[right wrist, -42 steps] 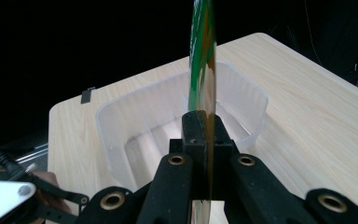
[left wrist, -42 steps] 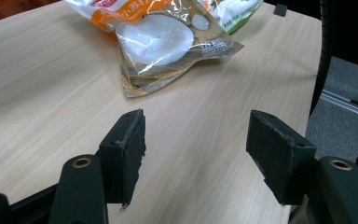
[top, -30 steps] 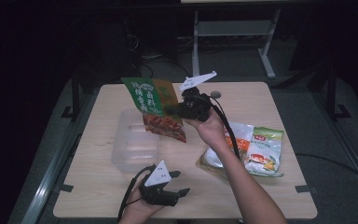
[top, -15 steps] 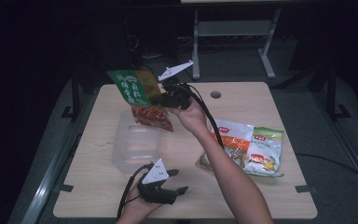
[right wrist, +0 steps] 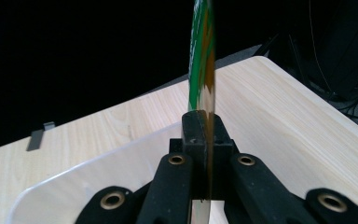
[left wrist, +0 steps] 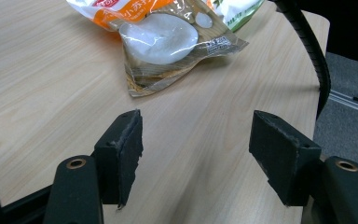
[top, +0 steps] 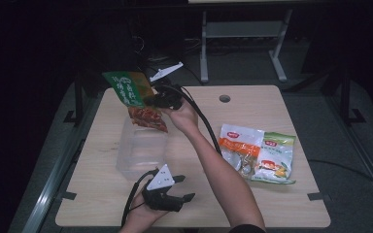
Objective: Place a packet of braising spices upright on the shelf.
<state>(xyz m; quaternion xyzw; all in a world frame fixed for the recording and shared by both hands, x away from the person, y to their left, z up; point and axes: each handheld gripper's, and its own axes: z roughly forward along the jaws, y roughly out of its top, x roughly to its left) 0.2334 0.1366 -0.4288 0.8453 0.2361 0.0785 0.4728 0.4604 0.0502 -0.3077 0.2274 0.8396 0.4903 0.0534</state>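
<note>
The flat foil snack bag (top: 135,98) was green above with white lettering and red-orange below, the rectangular plastic tub (top: 141,151) clear, the two snack packets (top: 256,153) orange-white and green-white, the wooden table (top: 102,194) pale woodgrain, both gripper jaws black.

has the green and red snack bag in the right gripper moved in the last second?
Yes. The green and red snack bag, clamped in the right gripper, has shifted left and toward the table's far edge, farther from the round hole in the tabletop, above the clear plastic container.

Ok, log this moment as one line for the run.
right gripper: shut on green snack bag, above clear container | left gripper: open, idle on table | two snack packs waiting
</note>
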